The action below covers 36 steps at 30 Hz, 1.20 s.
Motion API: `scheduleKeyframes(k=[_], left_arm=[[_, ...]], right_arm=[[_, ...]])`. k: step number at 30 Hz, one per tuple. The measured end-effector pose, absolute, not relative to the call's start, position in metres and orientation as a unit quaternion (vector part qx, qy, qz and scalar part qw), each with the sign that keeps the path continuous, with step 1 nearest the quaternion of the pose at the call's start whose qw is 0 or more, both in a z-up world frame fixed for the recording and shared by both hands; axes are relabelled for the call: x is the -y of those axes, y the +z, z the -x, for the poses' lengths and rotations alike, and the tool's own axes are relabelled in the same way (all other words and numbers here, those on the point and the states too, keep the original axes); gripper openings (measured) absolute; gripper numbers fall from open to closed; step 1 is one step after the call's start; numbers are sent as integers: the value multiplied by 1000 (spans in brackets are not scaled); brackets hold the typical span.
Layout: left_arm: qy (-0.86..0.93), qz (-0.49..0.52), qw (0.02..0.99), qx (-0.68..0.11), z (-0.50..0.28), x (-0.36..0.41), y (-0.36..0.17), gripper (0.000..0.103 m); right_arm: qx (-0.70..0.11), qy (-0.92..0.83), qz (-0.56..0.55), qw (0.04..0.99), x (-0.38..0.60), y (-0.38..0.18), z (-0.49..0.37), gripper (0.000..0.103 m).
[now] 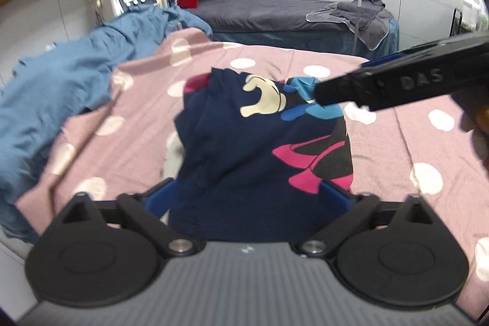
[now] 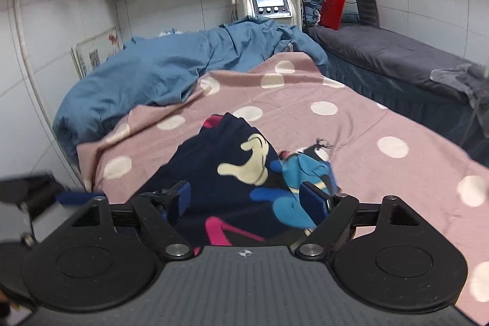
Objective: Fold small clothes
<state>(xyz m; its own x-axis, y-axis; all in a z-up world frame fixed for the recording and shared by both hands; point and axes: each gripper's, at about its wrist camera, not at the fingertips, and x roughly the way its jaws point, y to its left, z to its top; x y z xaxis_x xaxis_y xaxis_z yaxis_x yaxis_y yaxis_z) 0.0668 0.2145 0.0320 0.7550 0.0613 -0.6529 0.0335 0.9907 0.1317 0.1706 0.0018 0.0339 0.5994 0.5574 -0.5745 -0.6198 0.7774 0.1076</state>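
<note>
One word — "DAS" — on the right claw point(image 1: 318, 95).

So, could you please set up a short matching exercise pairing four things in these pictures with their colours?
Things:
1. small garment
2. spotted blanket
3. crumpled bedding
4. curved panel on the far bed

Colours:
A. red
B. pink with white dots
C. navy with a cartoon print
D. plain blue

Pairs: 1-C, 2-B, 3-D, 4-A

One navy garment point(image 1: 244, 148) — one pink blanket point(image 1: 382, 148) — two grippers.
</note>
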Motion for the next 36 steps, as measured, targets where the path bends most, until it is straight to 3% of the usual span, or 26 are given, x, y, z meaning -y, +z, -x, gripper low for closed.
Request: scheduleKeyframes(k=[11,24,36], left_arm=[[20,-71,915,-396,-51,-216,40,103],[20,-88,893,-441,-58,-215,32,103],[4,-98,885,-455,-71,-207,28,103]], right_arm=[[-378,356,124,845,-14,33,-154,103],[-395,362,220,815,-47,24,-148,103],[-397,355,243,811,-54,23,-149,103]])
